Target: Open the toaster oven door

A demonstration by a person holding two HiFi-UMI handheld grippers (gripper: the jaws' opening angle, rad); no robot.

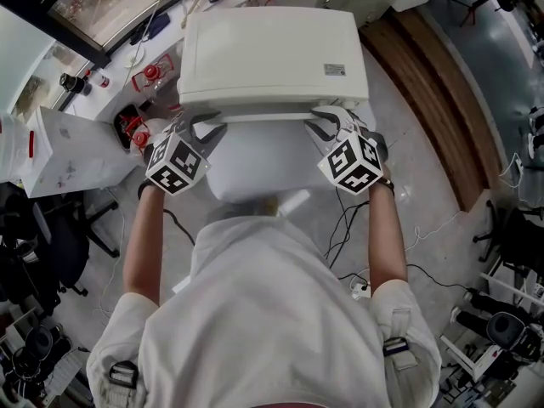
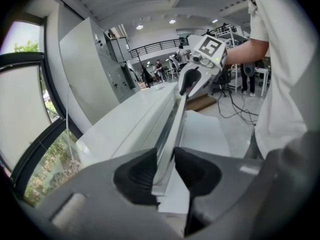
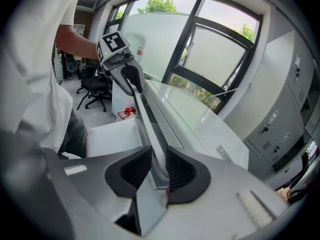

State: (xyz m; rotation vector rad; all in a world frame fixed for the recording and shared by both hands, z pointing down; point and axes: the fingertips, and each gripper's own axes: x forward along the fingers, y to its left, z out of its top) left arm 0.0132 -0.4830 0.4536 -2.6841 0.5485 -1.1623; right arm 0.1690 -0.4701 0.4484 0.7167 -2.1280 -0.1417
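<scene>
Head view: a white toaster oven (image 1: 272, 53) sits in front of the person (image 1: 255, 313); the top rail of its door (image 1: 255, 116) runs along the near side; the left gripper (image 1: 202, 127) holds 1 end of that rail and the right gripper (image 1: 327, 126) the other, both pointing down at a slant.

Left gripper view: the left gripper (image 2: 165, 171) has its 2 black pads pinched onto the door (image 2: 170, 129), with the rail filling the space between them; a dark strip shows between rail and oven body; far along the rail the right gripper (image 2: 189, 84) grips it too.

Right gripper view: the right gripper (image 3: 159, 166) clamps the door (image 3: 150, 129) the same way, 1 pad on each face; the left gripper (image 3: 131, 79) bites the far end; a window (image 3: 210, 49) rises beyond the oven, and a black office chair (image 3: 92, 91) stands on the floor.
</scene>
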